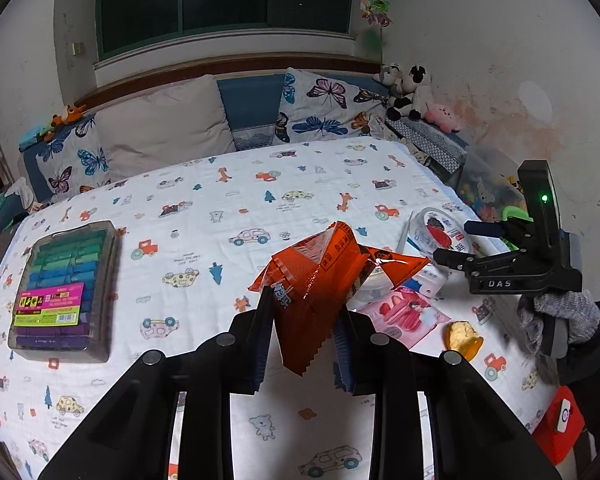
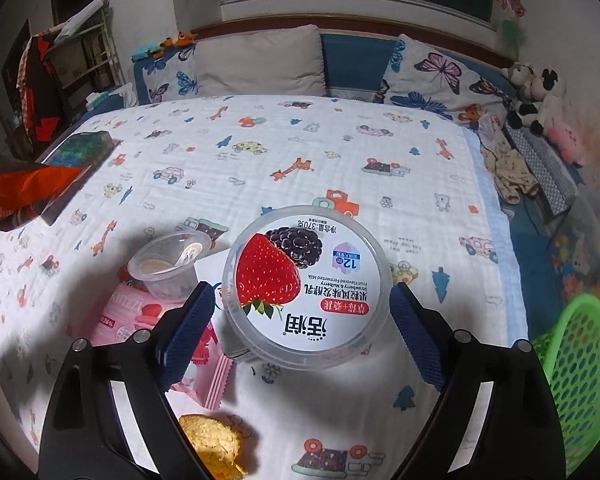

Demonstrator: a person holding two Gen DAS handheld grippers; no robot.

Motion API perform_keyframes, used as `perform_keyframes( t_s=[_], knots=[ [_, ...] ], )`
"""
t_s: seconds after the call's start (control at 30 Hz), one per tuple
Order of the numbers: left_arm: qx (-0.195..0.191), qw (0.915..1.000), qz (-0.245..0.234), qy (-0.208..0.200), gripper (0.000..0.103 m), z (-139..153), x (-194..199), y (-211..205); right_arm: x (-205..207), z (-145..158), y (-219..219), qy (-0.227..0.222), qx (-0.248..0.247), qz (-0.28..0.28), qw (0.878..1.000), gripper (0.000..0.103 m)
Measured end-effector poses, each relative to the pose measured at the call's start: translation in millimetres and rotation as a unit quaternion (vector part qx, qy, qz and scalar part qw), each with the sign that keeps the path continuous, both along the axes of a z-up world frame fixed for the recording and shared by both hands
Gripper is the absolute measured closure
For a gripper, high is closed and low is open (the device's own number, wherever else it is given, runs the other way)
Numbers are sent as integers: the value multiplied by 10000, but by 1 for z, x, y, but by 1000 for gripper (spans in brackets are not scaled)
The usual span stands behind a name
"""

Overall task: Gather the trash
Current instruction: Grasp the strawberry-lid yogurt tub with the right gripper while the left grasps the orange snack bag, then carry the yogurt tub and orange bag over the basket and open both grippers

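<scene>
Your left gripper [image 1: 304,320] is clamping one orange wrapper [image 1: 320,276] above the bed [image 1: 220,216], your right gripper [image 2: 300,320] is standing apart around one yogurt tub [image 2: 306,284], untouched, one clear cup [image 2: 170,264], one pink packet [image 2: 140,320], one bitten biscuit [image 2: 212,444] lying nearby, one green basket [image 2: 580,380] sitting at right.

Marker case [image 1: 62,292] on patterned bedsheet [image 1: 228,200], butterfly pillows [image 1: 324,106], plush toys [image 1: 410,92]

Your left gripper [image 1: 304,320] is clamped tight on the orange wrapper [image 1: 320,276], angled downward. Your right gripper [image 2: 300,320] is spread wide, pads on either side of the yogurt tub [image 2: 308,284] without touching, held by your gloved hand [image 1: 556,320].
</scene>
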State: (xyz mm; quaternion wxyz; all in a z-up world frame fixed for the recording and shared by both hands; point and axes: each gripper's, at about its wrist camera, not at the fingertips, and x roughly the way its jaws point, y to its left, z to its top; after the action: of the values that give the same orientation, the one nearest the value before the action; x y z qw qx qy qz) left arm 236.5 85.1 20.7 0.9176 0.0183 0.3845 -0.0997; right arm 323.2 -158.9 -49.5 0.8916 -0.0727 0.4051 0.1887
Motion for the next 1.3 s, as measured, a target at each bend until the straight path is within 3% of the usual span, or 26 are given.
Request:
perform_keyframes(
  t_s=[0.17, 0.27, 0.37, 0.43, 0.5, 0.67, 0.83, 0.97, 1.17, 1.3],
  knots=[
    [-58, 10000, -46, 32, 75, -1, 2, -5, -1, -1, 1, -33, -53, -9, 10000, 21],
    [-93, 9999, -74, 57, 75, -1, 3, -8, -3, 1, 1, -72, -24, 17, 10000, 31],
    [-131, 9998, -105, 54, 75, 1, 4, -12, -3, 3, 1, -40, 47, 63, 10000, 32],
    [-176, 9998, -117, 39, 75, 3, 5, -13, -2, 4, 2, -61, 64, 58, 9999, 30],
    [-200, 9997, -125, 28, 75, 5, 6, -14, -1, 4, 1, -9, 166, 32, 9999, 18],
    [-212, 9997, -158, 9, 75, 6, 6, -14, -1, 3, -2, 11, 179, 13, 9998, 11],
    [-311, 9994, -147, 76, 75, 0, 8, -12, 0, 0, -5, -73, -50, -121, 9999, 8],
    [-316, 9993, -160, 137, 75, -4, 11, -13, 5, -4, -13, 90, 173, -127, 9997, 6],
    [-319, 9992, -200, 162, 75, -5, 14, -17, 4, -7, -2, 13, 82, 0, 10000, 6],
    [-301, 9991, -253, 174, 75, -5, 16, -21, 7, -9, 0, -11, 70, -70, 10000, 12]
  ],
)
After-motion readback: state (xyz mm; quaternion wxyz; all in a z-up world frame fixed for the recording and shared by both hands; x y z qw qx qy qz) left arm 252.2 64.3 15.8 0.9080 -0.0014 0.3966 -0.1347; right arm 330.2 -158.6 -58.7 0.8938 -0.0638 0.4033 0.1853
